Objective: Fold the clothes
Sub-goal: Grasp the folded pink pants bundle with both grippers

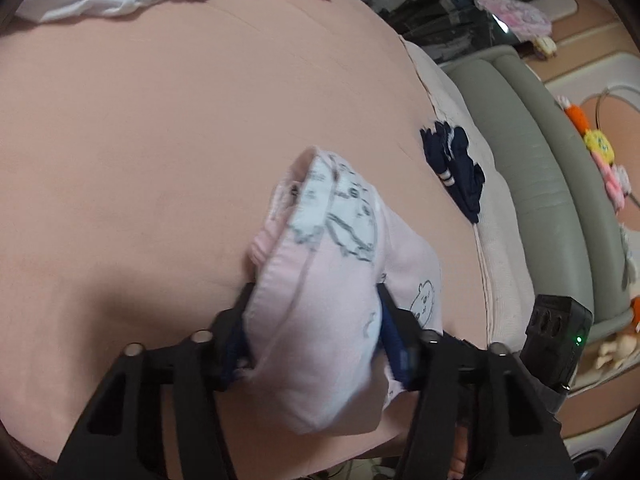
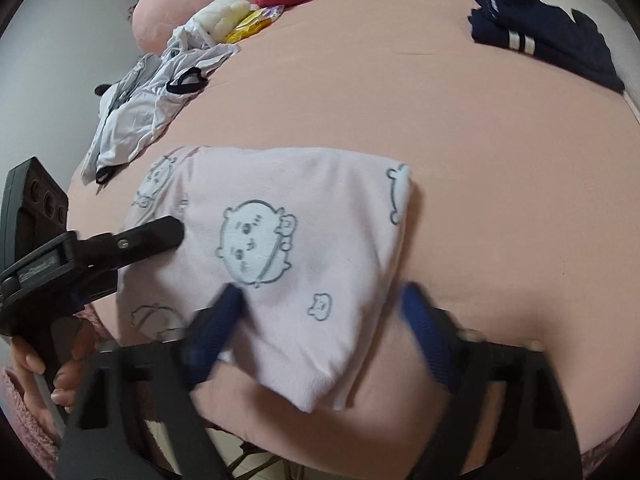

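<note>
I was folding the pink bear-print garment [image 2: 288, 240] on the bed [image 2: 480, 160]. My left gripper [image 1: 316, 320] squeezed its edge. My right gripper [image 2: 320, 304] straddled the corner, fingers apart. Next I needed to pinch and lift together.

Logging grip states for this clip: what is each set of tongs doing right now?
Left tongs: closed on the folded pink garment.
Right tongs: straddling the garment's near corner; grip cannot be told.

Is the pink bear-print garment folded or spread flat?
Folded: the pink bear-print garment lies doubled into a compact bundle on the bed sheet, with layered edges visible at one end.
</note>
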Demonstrator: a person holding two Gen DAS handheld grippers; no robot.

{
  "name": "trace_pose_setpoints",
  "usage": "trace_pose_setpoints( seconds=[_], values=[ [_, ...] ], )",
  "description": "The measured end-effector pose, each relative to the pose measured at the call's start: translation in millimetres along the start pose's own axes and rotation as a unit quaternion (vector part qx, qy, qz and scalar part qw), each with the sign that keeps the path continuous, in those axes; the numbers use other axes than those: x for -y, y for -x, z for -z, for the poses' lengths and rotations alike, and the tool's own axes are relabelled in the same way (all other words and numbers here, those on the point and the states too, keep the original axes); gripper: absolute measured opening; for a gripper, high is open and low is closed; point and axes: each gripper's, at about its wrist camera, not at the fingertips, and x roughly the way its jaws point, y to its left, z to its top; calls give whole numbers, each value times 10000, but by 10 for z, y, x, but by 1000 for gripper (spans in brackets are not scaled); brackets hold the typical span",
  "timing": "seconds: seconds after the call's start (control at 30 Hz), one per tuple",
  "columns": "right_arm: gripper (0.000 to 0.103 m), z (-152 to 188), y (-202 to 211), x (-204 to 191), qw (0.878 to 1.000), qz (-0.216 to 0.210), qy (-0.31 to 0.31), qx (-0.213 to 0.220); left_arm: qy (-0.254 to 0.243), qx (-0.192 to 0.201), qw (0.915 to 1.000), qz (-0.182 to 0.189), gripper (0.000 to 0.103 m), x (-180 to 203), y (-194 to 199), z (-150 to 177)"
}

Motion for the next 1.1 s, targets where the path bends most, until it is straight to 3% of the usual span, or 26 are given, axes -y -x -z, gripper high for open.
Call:
trace_pose_setpoints(
  seconds=[0.03,0.07,0.1,0.2,0.27,0.4,0.53,0.63,0.67,0.73,0.8,0.9,0.97,1.03,1.1],
  values=[
    [51,28,85,33,9996,-247,-73,-89,65,-2,10000,30,50,-19,28,-6],
    [48,21,114,43,9986,-477,-169,-161,124,2,9999,28,50,-37,51,-10],
    [47,17,146,46,9977,-617,-197,-179,191,-30,9998,5,52,-64,60,-23],
    [55,23,55,143,9983,-415,-244,-319,219,-235,9995,15,60,-96,-29,-48],
    [57,-10,7,207,9969,-600,-436,-243,78,-262,9996,-42,65,-41,-75,-39],
    [59,-24,-23,32,9990,-374,-175,-153,-276,-224,9993,-94,66,97,-144,1],
    [51,45,55,75,9981,-537,-286,-57,361,-281,9987,207,66,-107,-42,-76],
    [44,53,80,156,9981,-465,-405,-44,643,-502,9965,194,65,-212,58,-77],
    [44,43,93,110,9995,-201,-229,-7,646,-587,9959,240,67,-215,90,-55],
    [44,25,119,15,9994,314,112,74,761,-845,9922,502,67,-244,85,12],
    [44,30,141,42,9995,322,52,50,970,-961,9878,750,67,-297,31,73],
    [58,20,139,129,9999,-23,-144,-51,1003,-772,9890,765,67,-283,-67,70],
    [75,4,107,136,9994,-262,-190,-76,965,-454,9910,805,67,-251,-113,-4],
    [75,-7,73,83,9993,-326,-158,-36,803,-217,9942,680,63,-170,-183,-61],
    [58,-19,59,33,9993,-357,-147,1,616,-55,9972,422,50,-74,-192,-49]
  ],
)
